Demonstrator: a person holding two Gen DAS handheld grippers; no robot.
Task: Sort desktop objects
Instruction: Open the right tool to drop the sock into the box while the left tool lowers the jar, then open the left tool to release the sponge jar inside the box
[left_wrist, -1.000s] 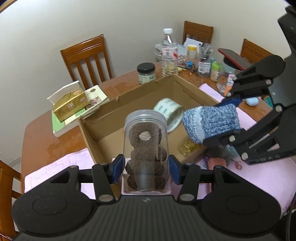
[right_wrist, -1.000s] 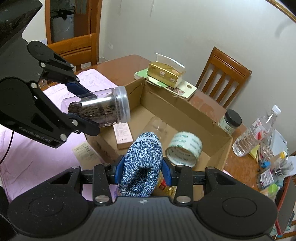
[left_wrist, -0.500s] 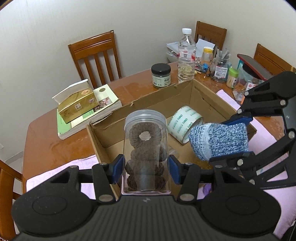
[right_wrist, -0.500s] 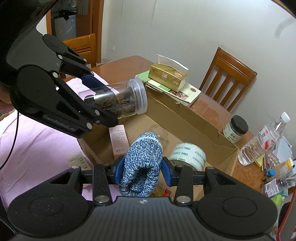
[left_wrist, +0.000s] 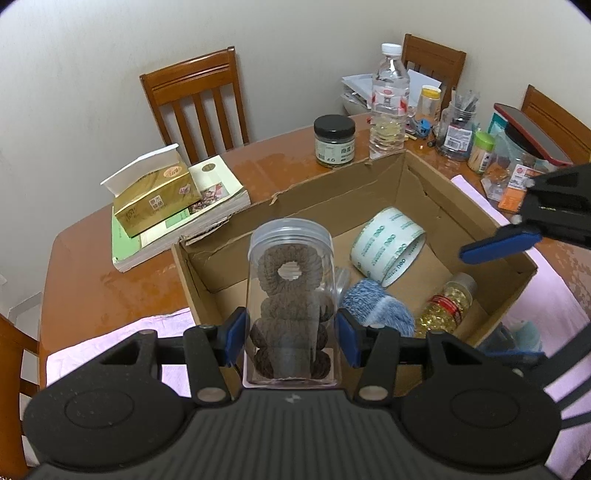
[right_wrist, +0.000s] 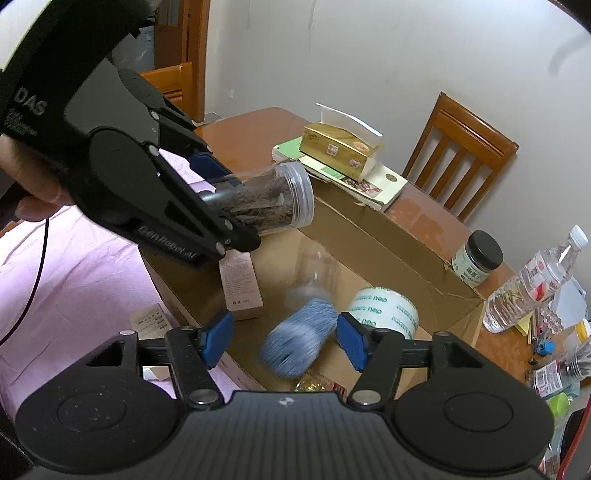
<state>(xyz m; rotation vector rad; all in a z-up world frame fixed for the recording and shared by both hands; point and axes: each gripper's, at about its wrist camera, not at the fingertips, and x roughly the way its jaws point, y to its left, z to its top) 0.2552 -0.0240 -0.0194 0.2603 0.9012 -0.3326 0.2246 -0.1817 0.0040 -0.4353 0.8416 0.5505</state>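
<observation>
My left gripper (left_wrist: 290, 338) is shut on a clear plastic jar of brown knitted rings (left_wrist: 290, 306), held over the near left corner of the open cardboard box (left_wrist: 332, 195). The jar also shows in the right wrist view (right_wrist: 269, 203). My right gripper (right_wrist: 284, 341) is open above the box. The blue knitted roll (right_wrist: 299, 341) is blurred below its pads, free of them. It lies in the box in the left wrist view (left_wrist: 376, 308).
In the box lie a tape roll (left_wrist: 388, 245), a bottle of yellow capsules (left_wrist: 447, 306) and a small pink carton (right_wrist: 240, 288). Behind it stand a tissue box on books (left_wrist: 159, 195), a black-lidded jar (left_wrist: 334, 142), a water bottle (left_wrist: 388, 103) and desk clutter. A pink cloth (right_wrist: 74, 277) covers the near table.
My right gripper has opened and let go of the blue knitted roll, which has dropped into the box. My left gripper has moved over the box with the jar.
</observation>
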